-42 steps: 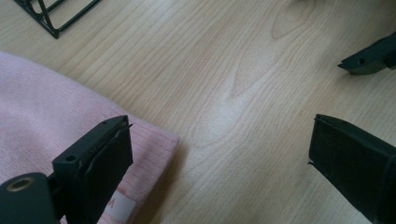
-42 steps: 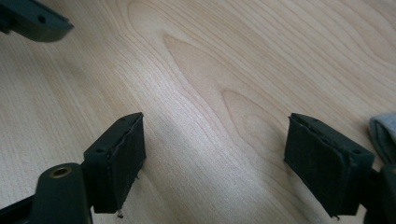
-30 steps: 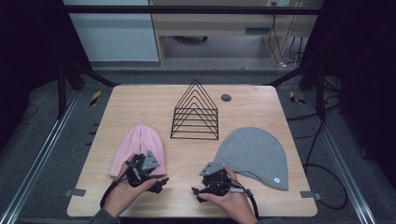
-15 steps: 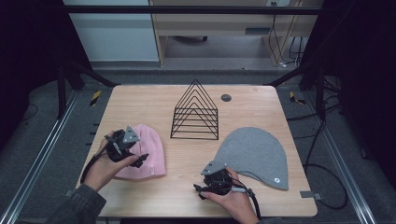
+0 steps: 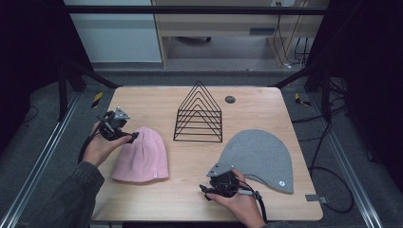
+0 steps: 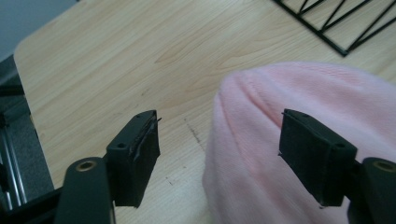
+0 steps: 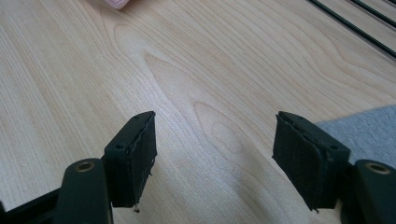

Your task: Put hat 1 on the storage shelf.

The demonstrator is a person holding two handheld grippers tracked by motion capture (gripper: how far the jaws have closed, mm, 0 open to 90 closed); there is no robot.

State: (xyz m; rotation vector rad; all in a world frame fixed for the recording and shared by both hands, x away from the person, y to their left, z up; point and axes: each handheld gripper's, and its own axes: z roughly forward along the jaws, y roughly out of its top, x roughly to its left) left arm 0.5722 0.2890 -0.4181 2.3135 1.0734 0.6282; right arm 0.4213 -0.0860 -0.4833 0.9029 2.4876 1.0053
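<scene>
Pink knit beanie (image 5: pixel 141 156) is lying at the lower left of the wooden worktop (image 5: pixel 266 102); the left gripper (image 5: pixel 124 133) is hovering at its crown, fingers (image 6: pixel 135 154) just narrowing yet gripping nothing. Right of centre, the right gripper (image 5: pixel 205 191) is sitting beside the grey beanie (image 5: pixel 261 156), fingers also closing in, empty.

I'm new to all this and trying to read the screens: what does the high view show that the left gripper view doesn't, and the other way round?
High view alone: the grey hat, the right gripper beside it, the whole wire rack and both hands. Left gripper view alone: a close look at the left gripper, jaws apart, having just been closing, the hat's rounded top between them, unpinched. Both share the pink hat and the wooden table.
</scene>
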